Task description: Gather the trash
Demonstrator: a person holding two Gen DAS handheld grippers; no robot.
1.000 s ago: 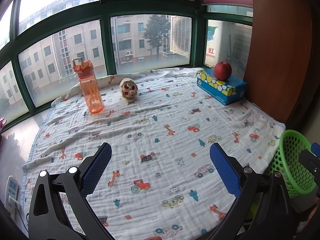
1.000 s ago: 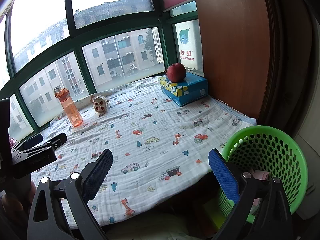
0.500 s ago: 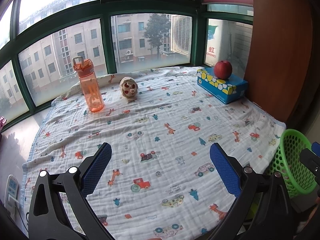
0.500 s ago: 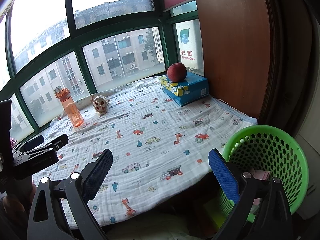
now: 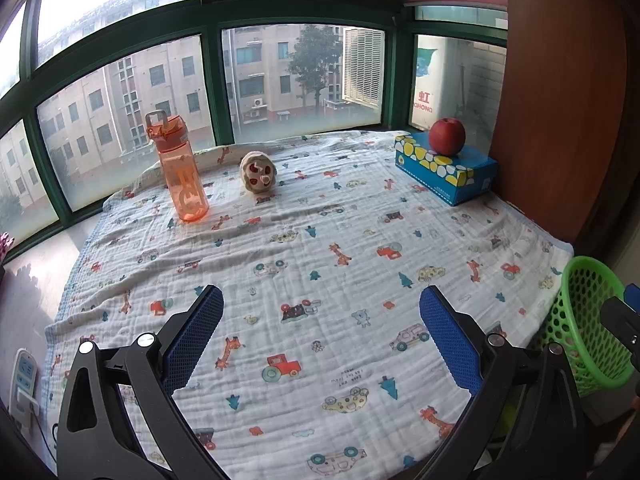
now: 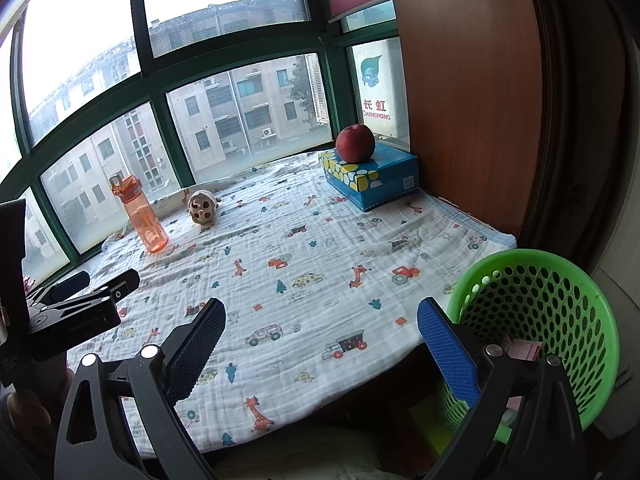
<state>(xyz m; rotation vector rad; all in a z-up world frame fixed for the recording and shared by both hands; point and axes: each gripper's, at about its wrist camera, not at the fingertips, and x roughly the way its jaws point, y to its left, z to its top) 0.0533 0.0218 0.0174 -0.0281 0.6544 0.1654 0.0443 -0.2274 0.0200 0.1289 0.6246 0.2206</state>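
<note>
A green perforated basket (image 6: pixel 536 320) stands beyond the table's right edge, with some pink and pale scraps inside; it also shows in the left wrist view (image 5: pixel 588 320). My left gripper (image 5: pixel 320 332) is open and empty above the near part of the patterned cloth (image 5: pixel 320 248). My right gripper (image 6: pixel 320 340) is open and empty over the cloth's near right corner, its right finger in front of the basket. No loose trash shows on the cloth.
An orange water bottle (image 5: pixel 180 168) and a small round toy (image 5: pixel 258 172) stand at the back left. A red apple (image 5: pixel 447 136) sits on a blue tissue box (image 5: pixel 444 172) at the back right by a wooden panel. Windows line the back.
Both views shift only slightly; the grippers stay open and empty and nothing on the cloth has moved.
</note>
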